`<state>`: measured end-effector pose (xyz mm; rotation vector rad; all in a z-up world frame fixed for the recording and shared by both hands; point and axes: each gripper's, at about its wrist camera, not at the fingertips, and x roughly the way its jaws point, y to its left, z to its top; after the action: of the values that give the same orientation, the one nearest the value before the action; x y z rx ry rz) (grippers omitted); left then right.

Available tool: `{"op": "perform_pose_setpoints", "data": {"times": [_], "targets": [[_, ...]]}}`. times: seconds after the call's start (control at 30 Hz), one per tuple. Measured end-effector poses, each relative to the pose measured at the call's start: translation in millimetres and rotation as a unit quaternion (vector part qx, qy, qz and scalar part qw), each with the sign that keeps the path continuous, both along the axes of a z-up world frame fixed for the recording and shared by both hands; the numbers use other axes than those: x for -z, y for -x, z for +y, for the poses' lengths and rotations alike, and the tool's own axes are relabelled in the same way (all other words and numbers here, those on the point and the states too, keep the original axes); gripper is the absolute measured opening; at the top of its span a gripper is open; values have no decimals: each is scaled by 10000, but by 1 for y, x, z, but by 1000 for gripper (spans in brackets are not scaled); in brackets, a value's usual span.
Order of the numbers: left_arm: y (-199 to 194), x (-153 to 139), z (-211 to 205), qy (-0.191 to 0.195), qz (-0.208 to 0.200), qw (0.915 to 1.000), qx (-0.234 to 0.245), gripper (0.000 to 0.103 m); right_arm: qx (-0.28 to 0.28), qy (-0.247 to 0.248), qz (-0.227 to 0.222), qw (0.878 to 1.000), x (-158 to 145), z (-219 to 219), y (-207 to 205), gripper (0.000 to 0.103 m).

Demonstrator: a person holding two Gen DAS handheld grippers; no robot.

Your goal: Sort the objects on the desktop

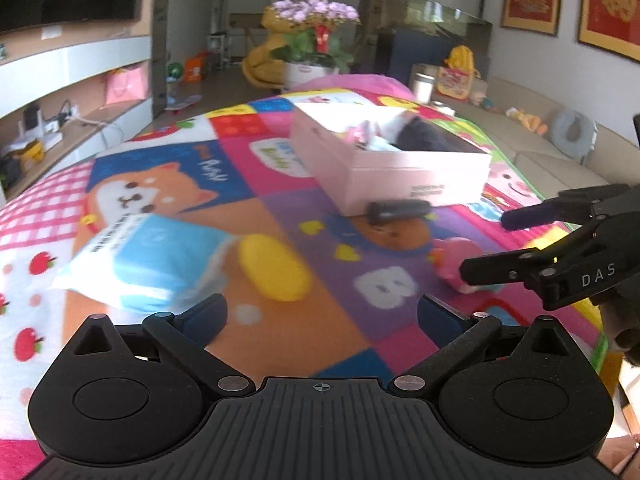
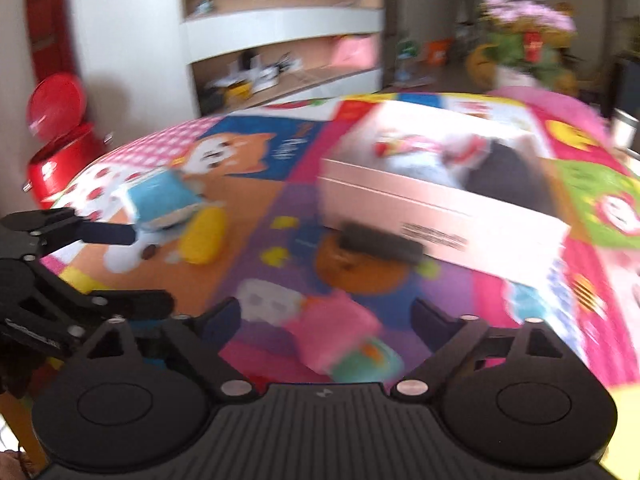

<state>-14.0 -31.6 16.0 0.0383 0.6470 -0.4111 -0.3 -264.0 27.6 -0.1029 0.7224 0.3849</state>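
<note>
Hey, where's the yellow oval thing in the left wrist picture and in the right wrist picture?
Left wrist view: the yellow oval thing lies left of centre on the mat, just right of the blue tissue pack.
Right wrist view: it lies at left of centre, just below and right of the same tissue pack.
Shared landmark: the pink box, to the right of it in both.
</note>
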Motion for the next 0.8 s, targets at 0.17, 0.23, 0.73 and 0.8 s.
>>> {"op": "perform_pose_setpoints", "data": {"times": [0.17, 0.23, 0.73, 0.8], "targets": [[8, -3, -31, -138, -109, 9992, 350, 103, 704, -165, -349, 9968, 12, -41, 26, 103], [13, -4, -44, -94, -255, 9986, 455, 103, 1013, -513, -312, 9930, 18, -59, 32, 103], [-24, 22, -133, -533, -115, 9949, 850, 77, 2188, -1882, -405, 9566, 46, -110, 51, 103], [-23, 24, -132, -552, -105, 9946, 870, 78, 2145, -1757, -453, 9597, 47, -106, 53, 103]]}}
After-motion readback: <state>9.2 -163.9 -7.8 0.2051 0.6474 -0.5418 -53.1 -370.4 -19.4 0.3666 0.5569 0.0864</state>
